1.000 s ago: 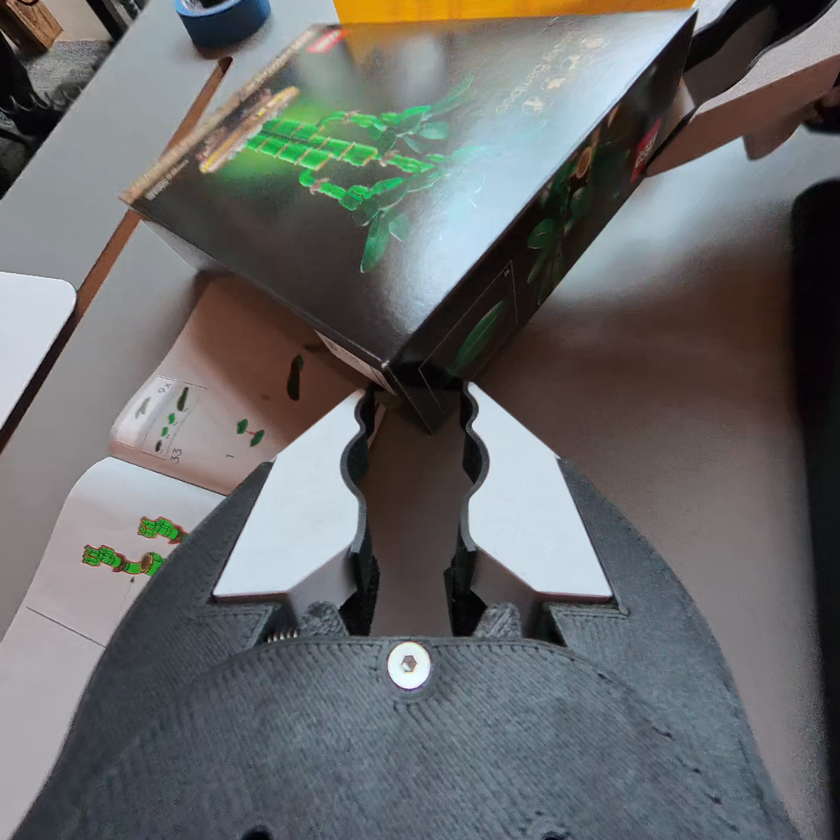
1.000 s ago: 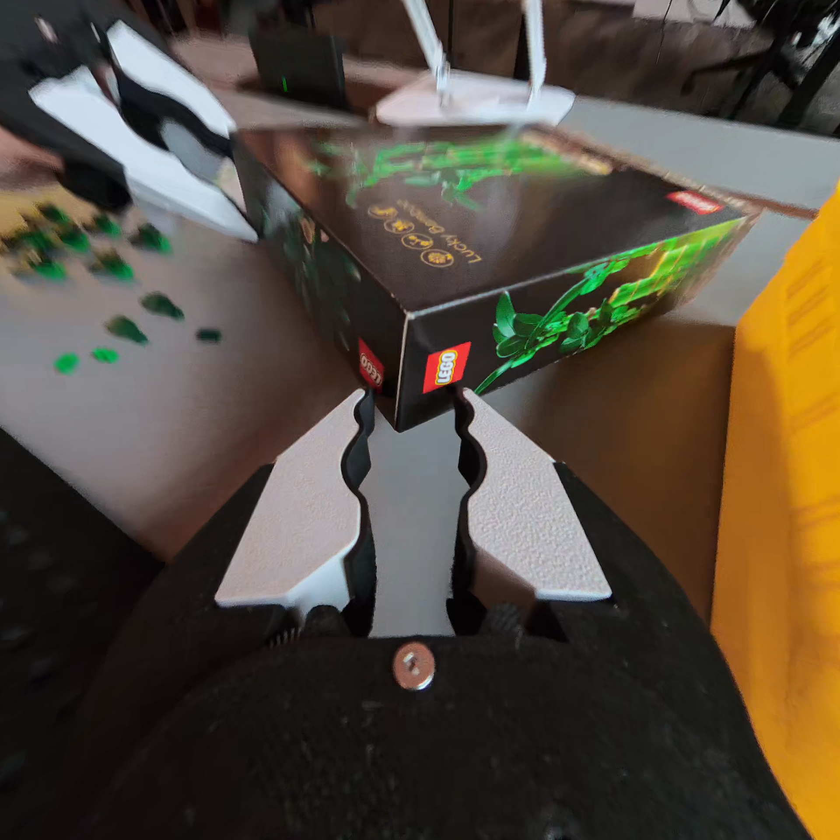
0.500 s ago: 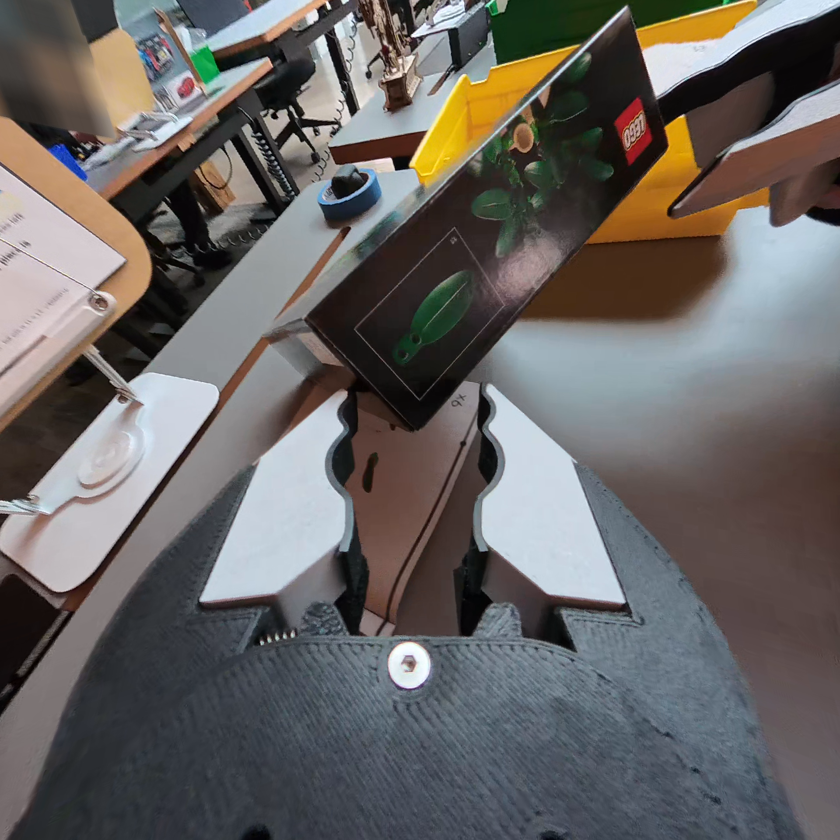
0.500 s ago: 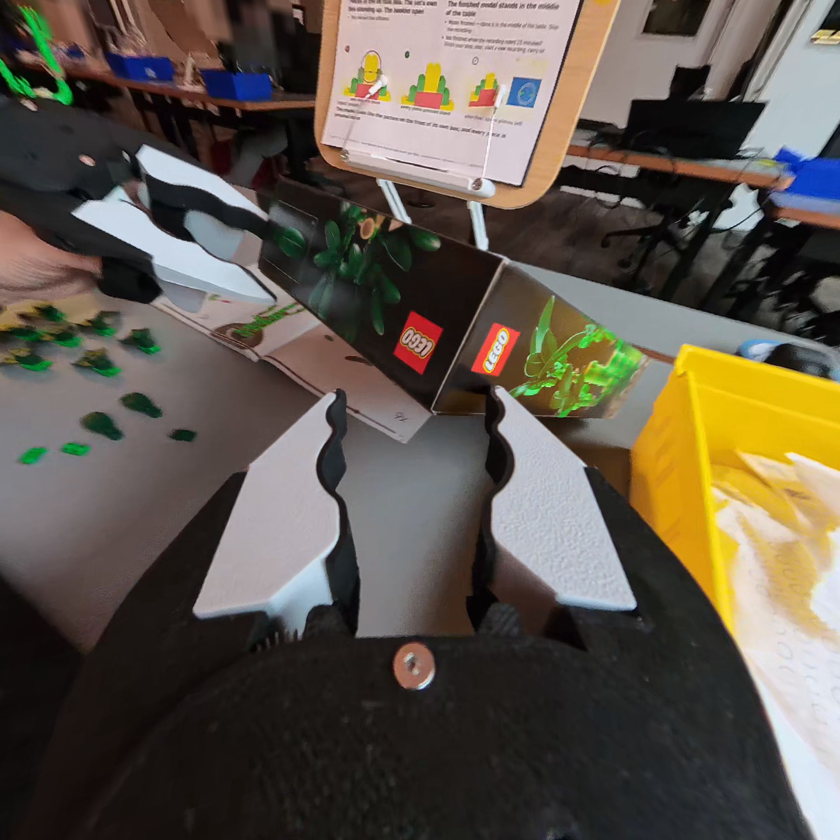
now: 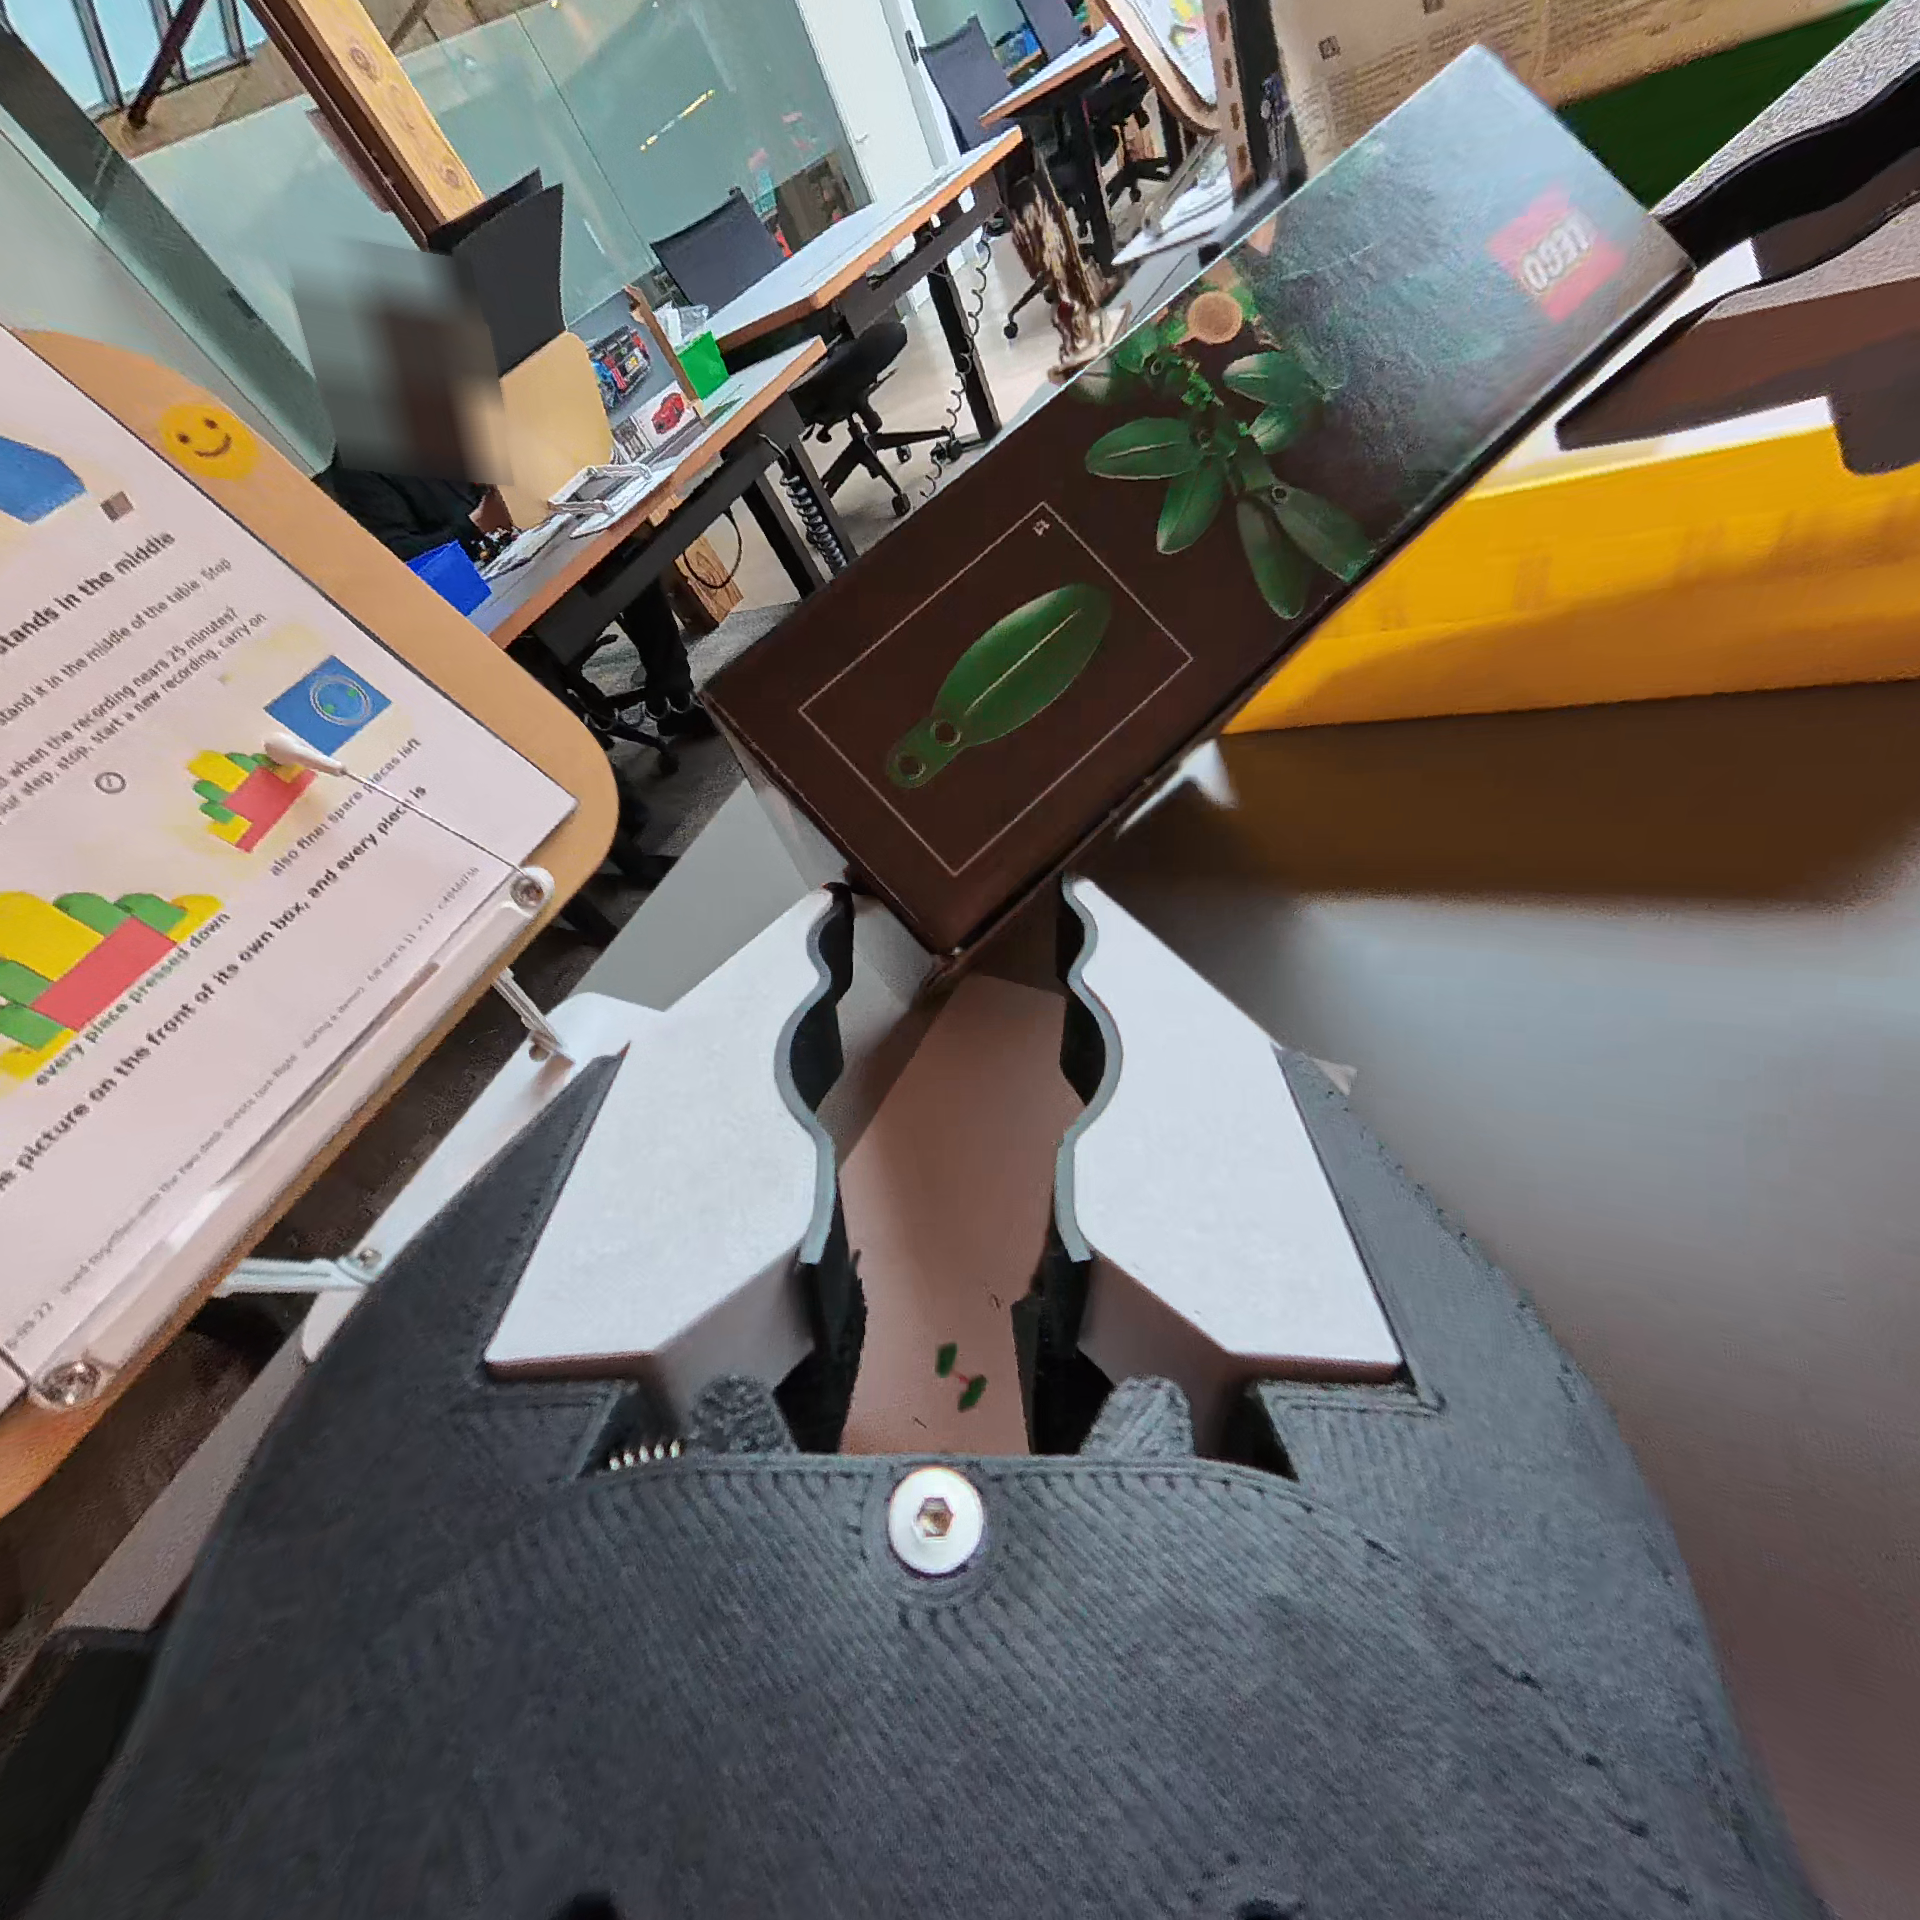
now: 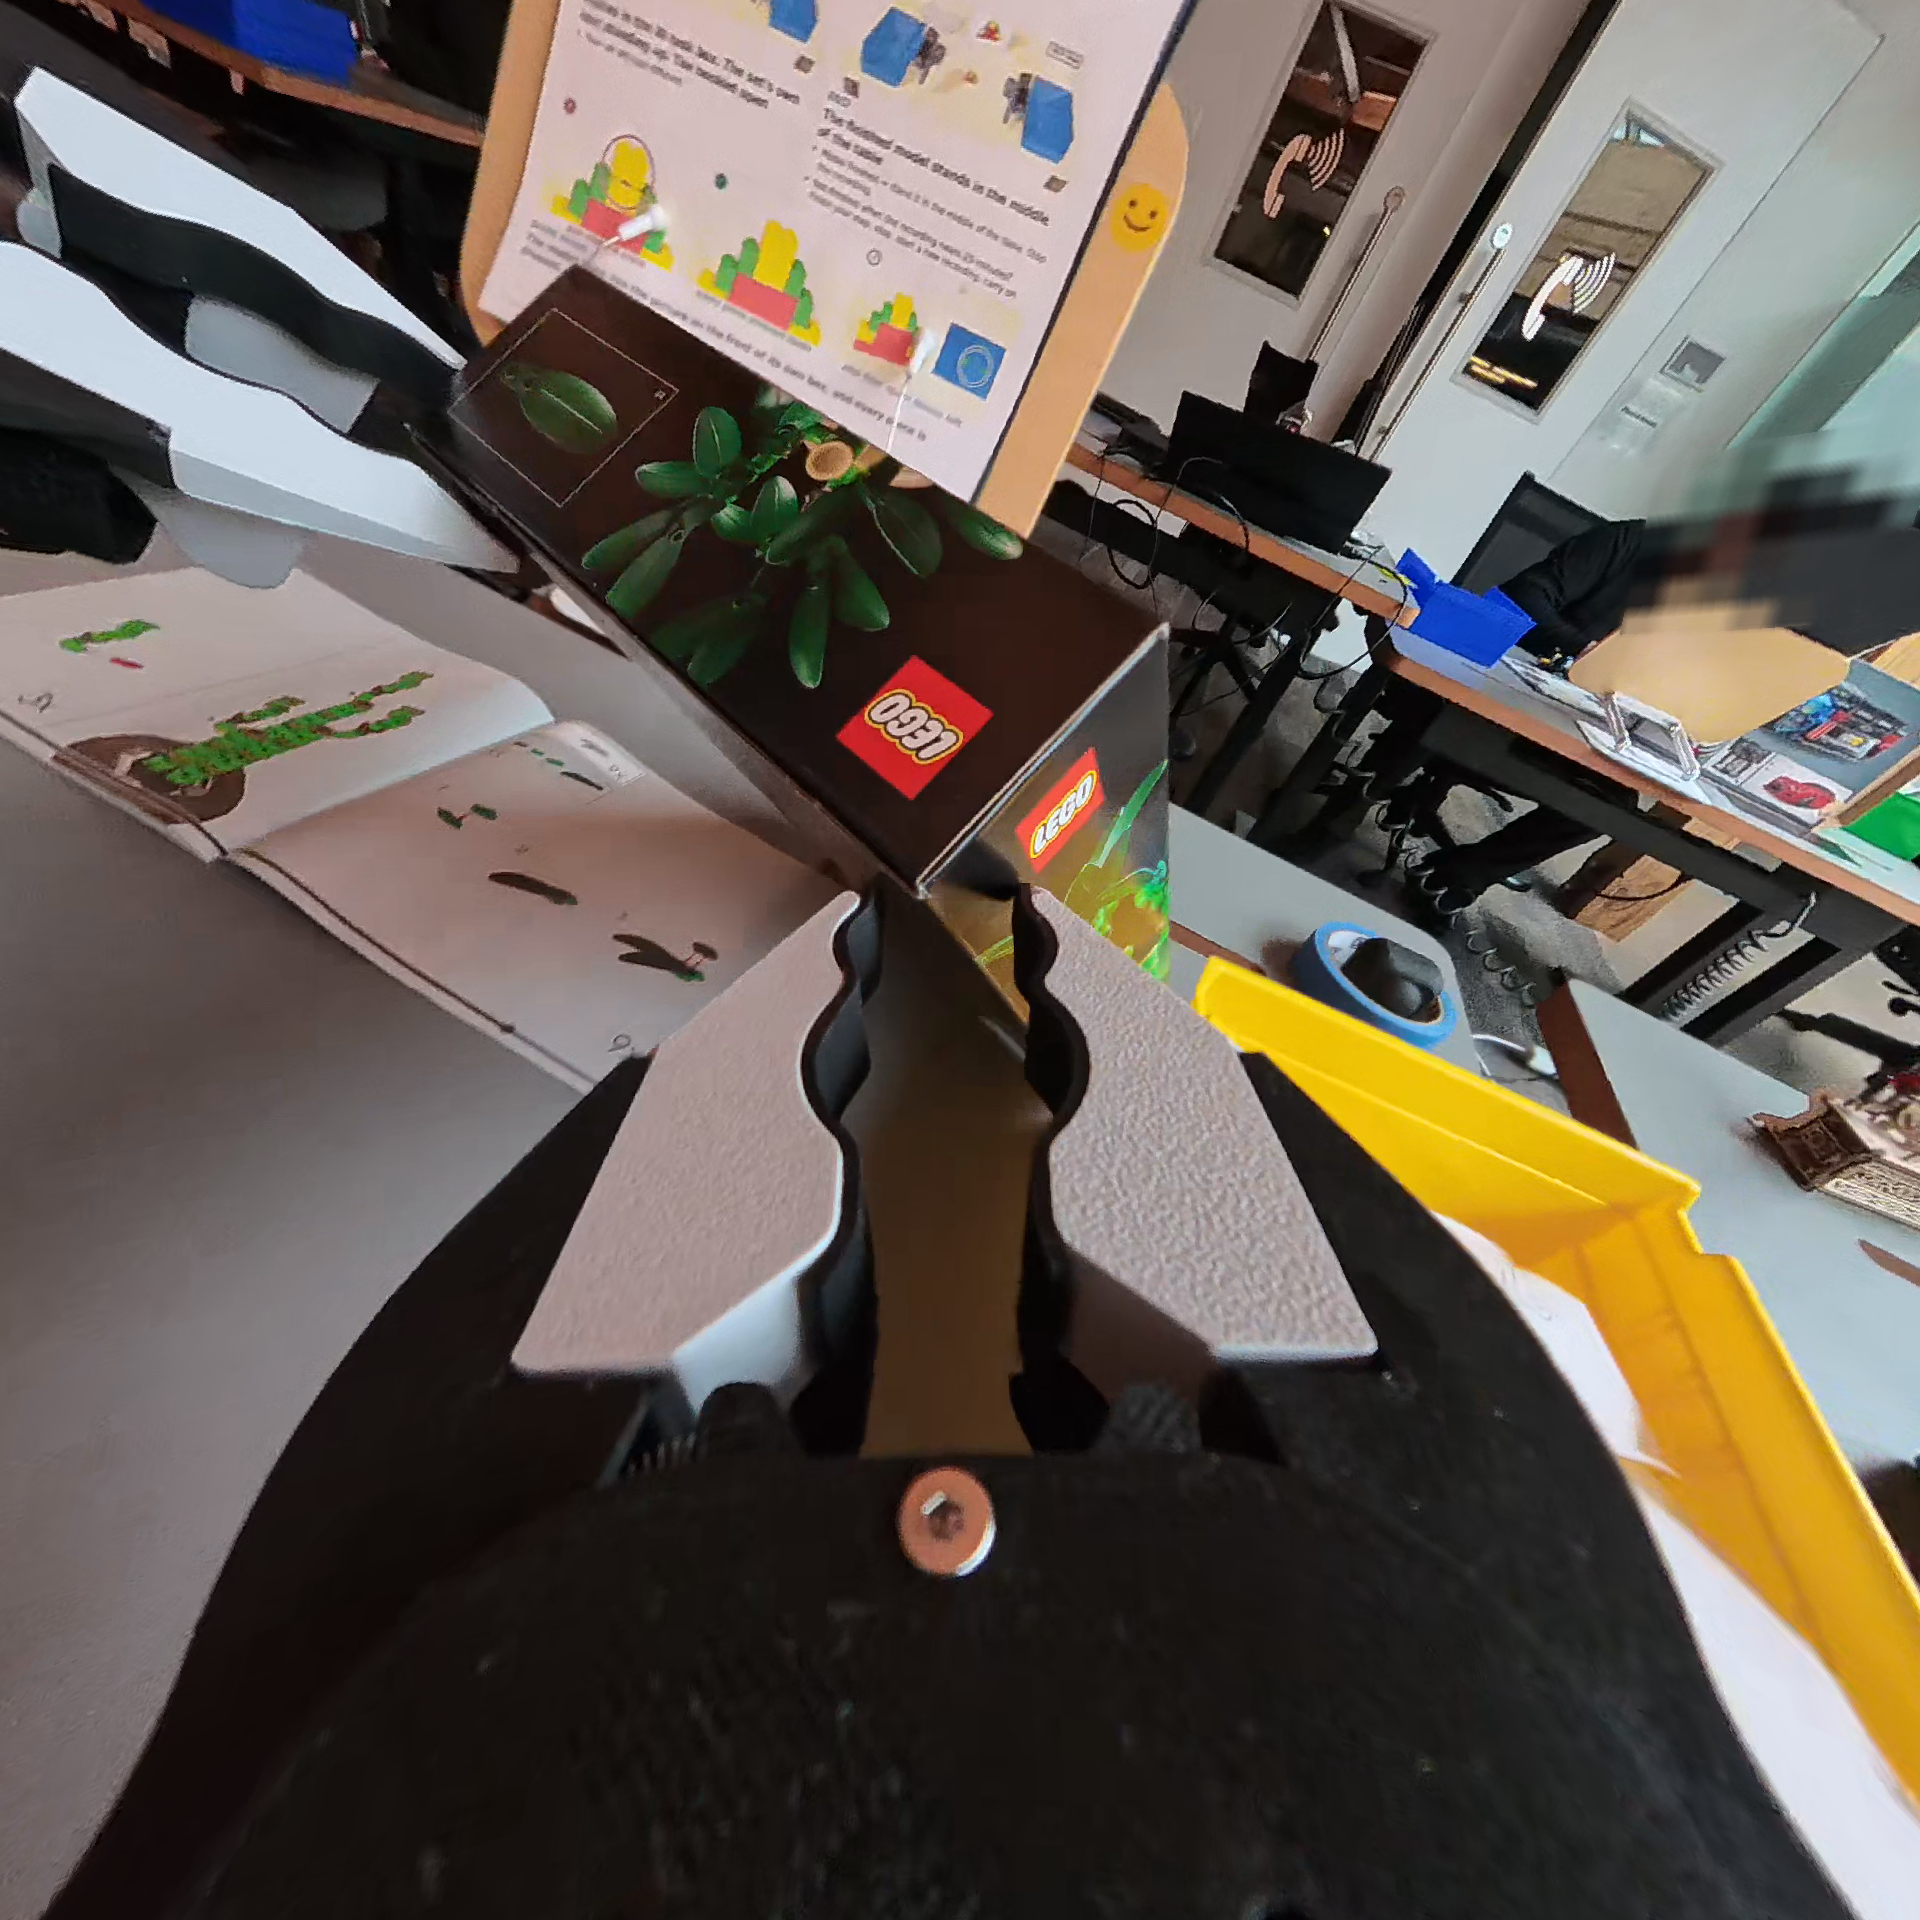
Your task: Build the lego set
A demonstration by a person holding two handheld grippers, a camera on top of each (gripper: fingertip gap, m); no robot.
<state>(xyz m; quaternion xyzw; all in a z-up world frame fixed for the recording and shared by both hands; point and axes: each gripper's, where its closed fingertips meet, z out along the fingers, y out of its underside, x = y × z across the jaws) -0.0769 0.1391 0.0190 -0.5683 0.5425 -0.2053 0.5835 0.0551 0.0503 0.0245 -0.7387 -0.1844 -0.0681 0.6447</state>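
The black lego box (image 5: 1143,582) is off the grey table (image 5: 1558,1039) and tilted steeply, held between both grippers. My left gripper (image 5: 951,904) is shut on its lower corner beside the printed leaf. My right gripper (image 6: 940,904) is shut on the opposite lower corner of the box (image 6: 790,582), under the red logos. The left gripper's white fingers (image 6: 260,457) show at the box's far end in the right wrist view. The right gripper's fingers (image 5: 1818,343) show at the top right of the left wrist view. The open instruction booklet (image 6: 364,790) lies on the table under the box.
A yellow bin (image 6: 1507,1195) with paper in it stands right of the box; it also shows in the left wrist view (image 5: 1610,603). A wooden board with an instruction sheet (image 5: 208,831) stands at the table's back edge. A blue tape roll (image 6: 1371,987) lies behind the bin.
The box has gone from lying flat on the booklet to being lifted and tilted steeply. Both grippers rose with it, and the right gripper's fingers have closed in on its corner.
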